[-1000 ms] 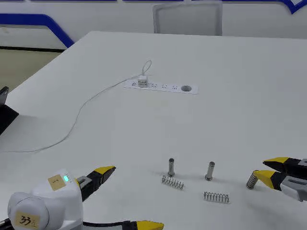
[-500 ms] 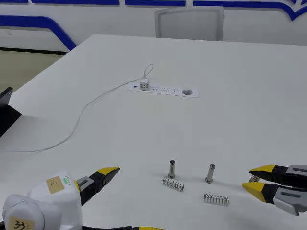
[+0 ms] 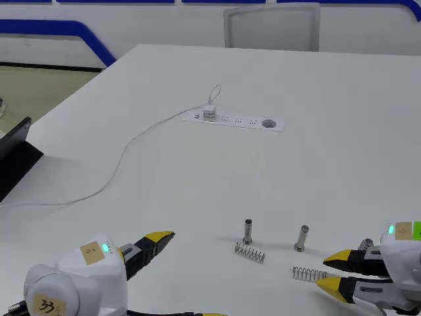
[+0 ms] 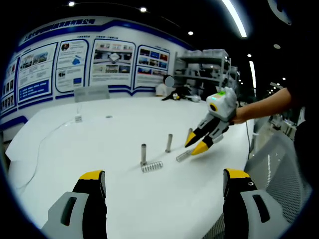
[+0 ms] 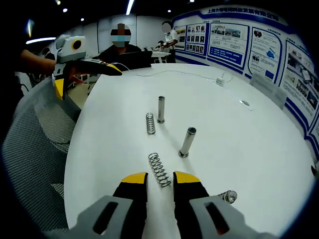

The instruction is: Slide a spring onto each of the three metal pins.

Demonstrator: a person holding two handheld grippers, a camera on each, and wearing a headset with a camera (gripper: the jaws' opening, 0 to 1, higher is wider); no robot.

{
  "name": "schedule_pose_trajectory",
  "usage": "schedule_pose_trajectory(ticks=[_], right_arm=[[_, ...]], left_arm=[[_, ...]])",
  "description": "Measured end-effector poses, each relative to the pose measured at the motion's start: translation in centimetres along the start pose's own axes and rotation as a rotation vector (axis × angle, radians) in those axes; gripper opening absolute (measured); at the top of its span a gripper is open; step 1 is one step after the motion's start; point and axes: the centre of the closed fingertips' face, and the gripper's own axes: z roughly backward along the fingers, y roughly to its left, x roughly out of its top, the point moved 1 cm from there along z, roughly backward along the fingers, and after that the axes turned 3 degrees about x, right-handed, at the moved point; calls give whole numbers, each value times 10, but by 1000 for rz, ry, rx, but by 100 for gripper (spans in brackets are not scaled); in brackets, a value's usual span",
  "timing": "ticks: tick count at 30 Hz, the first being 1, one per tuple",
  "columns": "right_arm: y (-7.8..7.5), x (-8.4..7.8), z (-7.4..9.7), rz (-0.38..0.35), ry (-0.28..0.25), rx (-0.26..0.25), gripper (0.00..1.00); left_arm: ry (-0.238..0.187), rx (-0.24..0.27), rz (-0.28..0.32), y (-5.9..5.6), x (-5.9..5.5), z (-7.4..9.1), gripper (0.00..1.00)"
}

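Observation:
Two bare metal pins [image 3: 248,230] [image 3: 302,237] stand upright on the white table [image 3: 197,171]. A loose spring [image 3: 250,251] lies by the left pin, and another spring [image 3: 306,273] lies in front of the right pin. My right gripper [image 3: 332,271] is open, its yellow tips at that spring's right end. In the right gripper view this spring [image 5: 159,169] lies just ahead of the narrow gap in the gripper [image 5: 159,179]. A third pin [image 5: 228,195] wearing a spring sits off to the right. My left gripper [image 4: 164,180] stands wide open and holds nothing, well short of the pins.
A white power strip [image 3: 237,121] with a plugged cube and a thin cable [image 3: 118,164] lies mid-table. A grey chair [image 3: 273,26] stands at the far edge. A dark object [image 3: 13,158] sits at the left edge. People sit beyond the table.
My right gripper has moved left, away from the pin that wears a spring, to the loose spring's right end. The left gripper has hardly moved; the head camera shifted.

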Motion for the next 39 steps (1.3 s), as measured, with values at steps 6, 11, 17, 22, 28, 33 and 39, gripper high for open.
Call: schedule_pose_trajectory(ticks=[6, 11, 17, 22, 28, 33, 39], right_arm=[[0, -9, -10, -16, 25, 13, 21], [1, -9, -9, -46, 15, 29, 20], [8, -10, -7, -48, 10, 52, 14], [10, -10, -8, -58, 4, 42, 11], [9, -11, -7, -62, 10, 23, 11], [8, -4, 5, -67, -19, 17, 11], [6, 10, 27, 6, -43, 23, 11]], left_arm=[[29, -38, -7, -8, -6, -2, 100], [41, -47, -5, -10, -8, -2, 100], [43, -51, -1, -10, -8, -2, 100], [49, -57, -14, -13, -9, -2, 99], [48, -52, -24, -12, -8, -1, 99], [37, -45, -20, -10, -6, -1, 98], [60, -68, -72, -17, -9, -3, 98]])
